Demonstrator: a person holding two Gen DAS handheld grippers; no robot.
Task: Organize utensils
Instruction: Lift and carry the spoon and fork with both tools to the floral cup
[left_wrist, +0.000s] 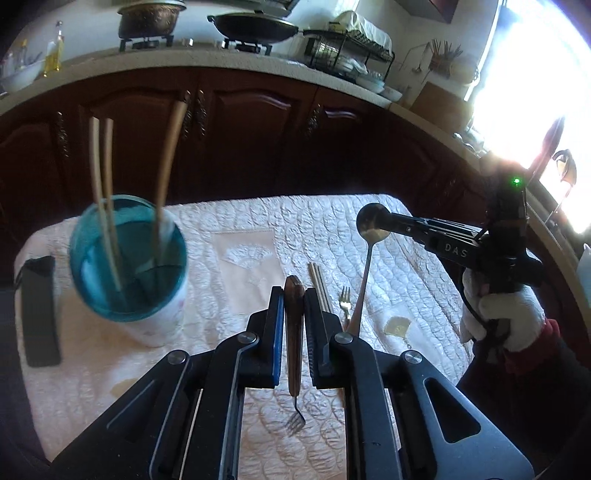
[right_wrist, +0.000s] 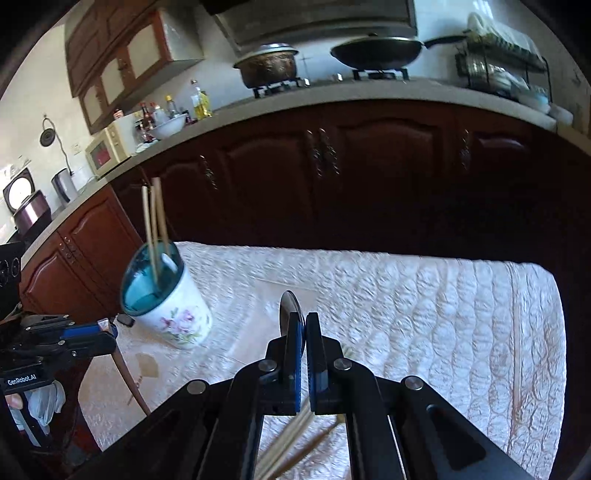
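Both grippers carrying utensils above the tabletop (left_wrist: 258, 221). Left gripper (left_wrist: 293, 314) pinching a wood-handled fork (left_wrist: 294, 332), tines down; right gripper (right_wrist: 306, 332) clamping a spoon (left_wrist: 369, 236) by the bowl. Next, imo: swinging both over the cup (left_wrist: 127, 258) w/ chopsticks (left_wrist: 101, 177), dropping handles in w/o tipping it.

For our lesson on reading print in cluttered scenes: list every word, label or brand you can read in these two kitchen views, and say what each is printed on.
"DAS": white letters on the black body of the right tool, seen from the left wrist view; it may continue out of sight.
"GenRobot.AI": white label on the black body of the left tool, at the left edge of the right wrist view.
Bottles on the counter: labels too small and blurred to read.
The cup bears only flowers, no text.
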